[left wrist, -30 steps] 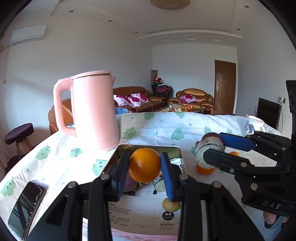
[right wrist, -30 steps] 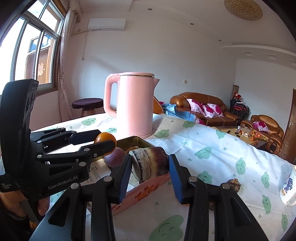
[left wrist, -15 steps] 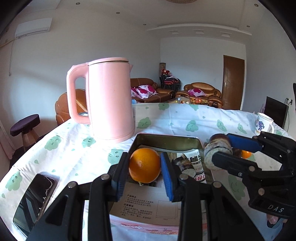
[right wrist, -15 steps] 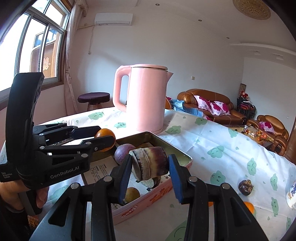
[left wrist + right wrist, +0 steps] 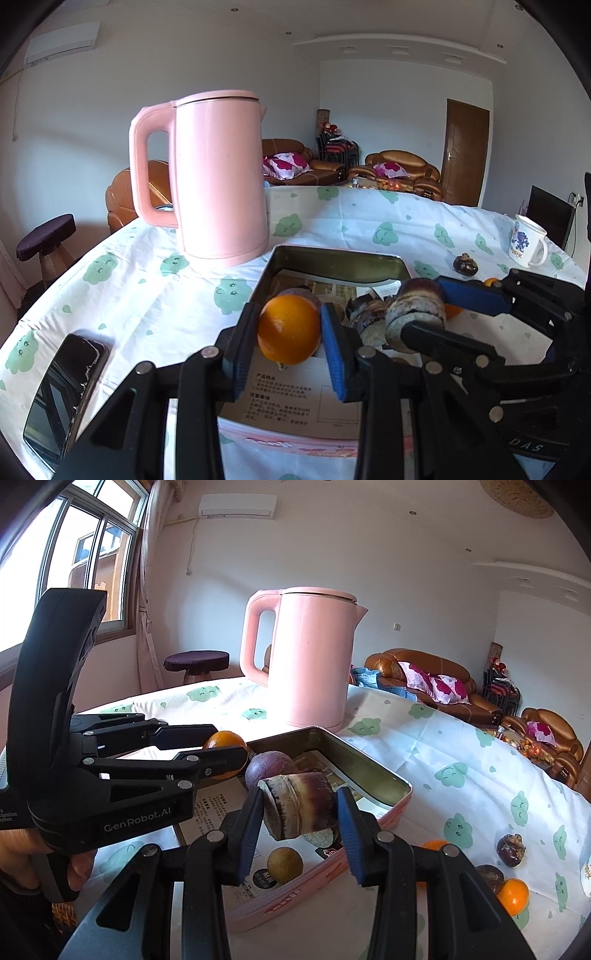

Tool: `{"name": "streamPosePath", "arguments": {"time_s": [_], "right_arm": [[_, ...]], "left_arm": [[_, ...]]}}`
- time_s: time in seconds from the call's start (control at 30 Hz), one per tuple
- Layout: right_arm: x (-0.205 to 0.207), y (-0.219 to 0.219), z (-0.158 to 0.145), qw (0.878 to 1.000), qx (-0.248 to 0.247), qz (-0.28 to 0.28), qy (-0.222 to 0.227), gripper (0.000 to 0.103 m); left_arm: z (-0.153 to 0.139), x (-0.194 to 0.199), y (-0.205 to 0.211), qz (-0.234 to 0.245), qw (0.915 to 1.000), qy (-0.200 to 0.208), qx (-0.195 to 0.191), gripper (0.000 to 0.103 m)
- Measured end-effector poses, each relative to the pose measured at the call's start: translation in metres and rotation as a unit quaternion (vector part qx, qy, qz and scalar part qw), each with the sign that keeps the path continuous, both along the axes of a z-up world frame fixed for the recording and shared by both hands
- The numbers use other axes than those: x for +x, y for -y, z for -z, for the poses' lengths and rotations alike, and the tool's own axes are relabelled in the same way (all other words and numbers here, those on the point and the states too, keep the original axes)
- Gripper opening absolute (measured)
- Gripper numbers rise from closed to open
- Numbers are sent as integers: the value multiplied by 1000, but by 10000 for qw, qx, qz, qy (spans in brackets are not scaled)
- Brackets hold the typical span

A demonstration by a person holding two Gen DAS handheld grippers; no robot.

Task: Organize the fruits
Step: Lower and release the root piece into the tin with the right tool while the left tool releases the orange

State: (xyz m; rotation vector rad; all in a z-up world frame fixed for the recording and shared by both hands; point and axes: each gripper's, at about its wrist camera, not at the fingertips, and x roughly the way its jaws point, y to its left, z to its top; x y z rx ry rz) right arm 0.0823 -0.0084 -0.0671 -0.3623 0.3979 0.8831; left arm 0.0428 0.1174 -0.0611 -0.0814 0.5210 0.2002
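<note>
Orange (image 5: 289,329) & purple-brown cut stalk chunk (image 5: 299,806), each in jaws, above open tin (image 5: 373,775)

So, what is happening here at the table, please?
A person holds two grippers over an open rectangular metal tin on the table. The left gripper has its jaws shut on a round orange; the right gripper clamps a purple-brown cut stalk piece. More fruits lie loose on the cloth.
</note>
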Motion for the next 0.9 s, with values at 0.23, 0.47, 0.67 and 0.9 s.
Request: {"name": "streamPosePath", "arguments": {"time_s": [0.23,0.47,0.67,0.9], "right_arm": [[2,-4,3,9999,-106,7,-78,42],[8,-9,8,9992,-271,17,-281,42],[12,-15,13,9979,-460,-36,-453,43],[11,-22,18,9964,-669,-110,-508,43]], "left_arm": [[3,2,-1,100,9998,-134,-80,36],[6,6,-1,139,9994,-319,-74,36],[10,10,-2,159,9986,-508,-76,37],[13,11,-1,176,9978,-633,-39,38]]}}
